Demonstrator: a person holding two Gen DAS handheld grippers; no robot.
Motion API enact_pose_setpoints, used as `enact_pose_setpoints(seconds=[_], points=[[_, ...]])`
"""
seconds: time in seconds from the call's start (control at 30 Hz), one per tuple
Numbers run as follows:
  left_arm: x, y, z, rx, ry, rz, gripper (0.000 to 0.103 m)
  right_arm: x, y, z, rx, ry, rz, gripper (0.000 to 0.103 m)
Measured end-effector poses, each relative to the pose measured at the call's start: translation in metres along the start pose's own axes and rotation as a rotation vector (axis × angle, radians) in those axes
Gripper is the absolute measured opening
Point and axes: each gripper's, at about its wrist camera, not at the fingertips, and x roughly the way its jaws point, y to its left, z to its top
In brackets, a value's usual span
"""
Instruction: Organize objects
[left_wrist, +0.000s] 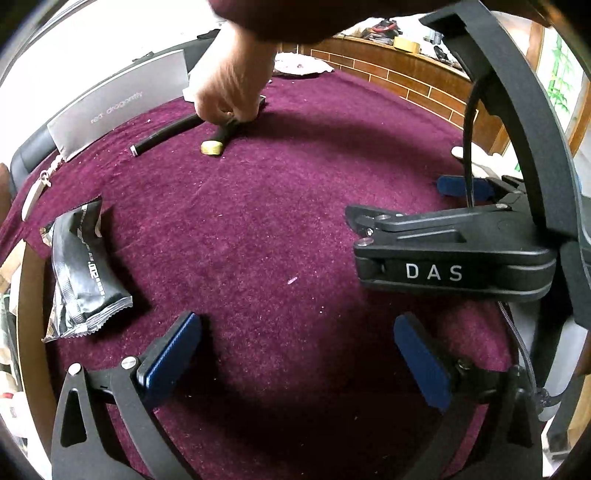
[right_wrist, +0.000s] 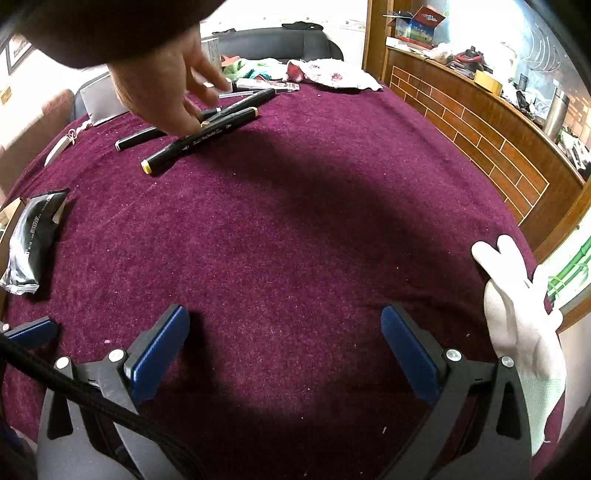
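Note:
Several black markers lie at the far side of the purple cloth. One with a yellow end cap lies nearest, also in the left wrist view. A second black marker lies to its left, also in the left wrist view. A bare hand reaches down onto them, as the left wrist view also shows. My left gripper is open and empty over the cloth. My right gripper is open and empty; its body shows in the left wrist view.
A black snack packet lies at the left, also in the right wrist view. A white glove lies at the right edge. A grey box stands at the back left. Crumpled cloth and a wooden counter are beyond.

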Motion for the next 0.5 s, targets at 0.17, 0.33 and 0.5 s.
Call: enact_pose_setpoints(seconds=[0.17, 0.33, 0.5], points=[[-0.0007, -0.0002, -0.0001, 0.001, -0.001, -0.004, 0.101, -0.0006, 0.0008, -0.0001, 0.000, 0.000, 0.000, 0.103], [-0.0006, -0.0001, 0.0002, 0.002, -0.001, -0.004, 0.101, 0.0000, 0.0008, 0.0003, 0.000, 0.000, 0.000, 0.103], [-0.0005, -0.0017, 0.0000, 0.004, -0.002, -0.006, 0.101, 0.0010, 0.0005, 0.0007, 0.000, 0.000, 0.000, 0.103]])
